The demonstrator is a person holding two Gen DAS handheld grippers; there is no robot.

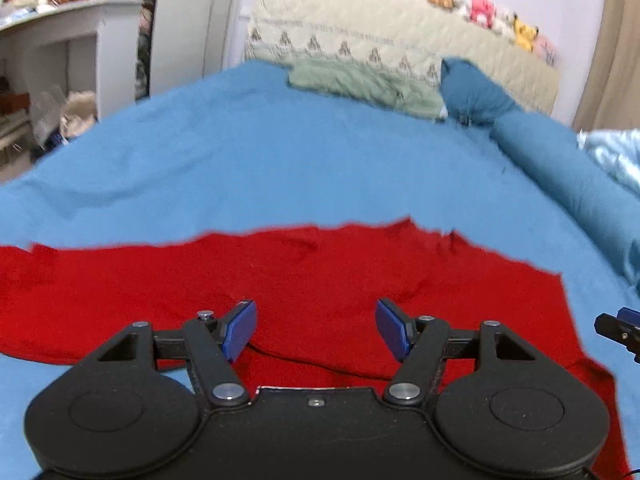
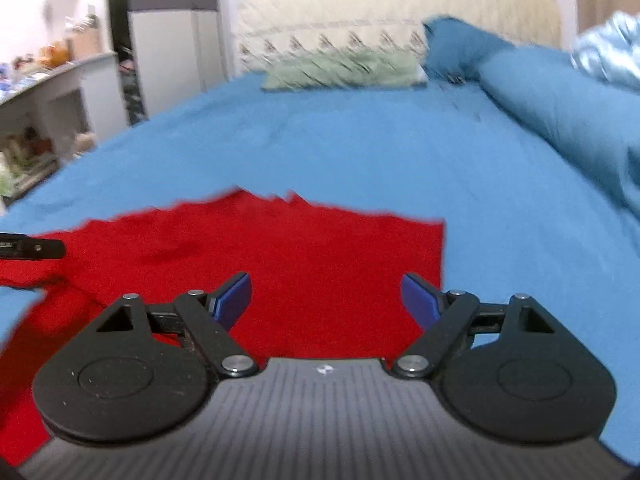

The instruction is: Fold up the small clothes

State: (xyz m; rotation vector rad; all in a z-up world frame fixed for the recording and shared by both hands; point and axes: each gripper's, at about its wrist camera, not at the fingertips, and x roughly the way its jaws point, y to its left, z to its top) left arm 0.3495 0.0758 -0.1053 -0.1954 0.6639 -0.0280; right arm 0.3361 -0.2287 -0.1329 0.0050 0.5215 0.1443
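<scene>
A red garment (image 1: 304,280) lies spread flat on the blue bedsheet (image 1: 280,152), its far edge ragged and a dark fold line near my left gripper. My left gripper (image 1: 316,328) hovers over its near half, open, with nothing between the blue pads. The right gripper's tip (image 1: 616,328) shows at the right edge of that view. In the right wrist view the same red garment (image 2: 280,260) fills the lower left and my right gripper (image 2: 326,300) is open over its right part, holding nothing. The left gripper's tip (image 2: 32,247) pokes in at the left edge.
A green folded cloth (image 1: 360,84) and a blue pillow (image 1: 472,88) lie at the head of the bed against a quilted cream headboard (image 1: 380,28). A rolled blue blanket (image 1: 568,176) runs along the right. White shelves (image 1: 52,48) stand left of the bed.
</scene>
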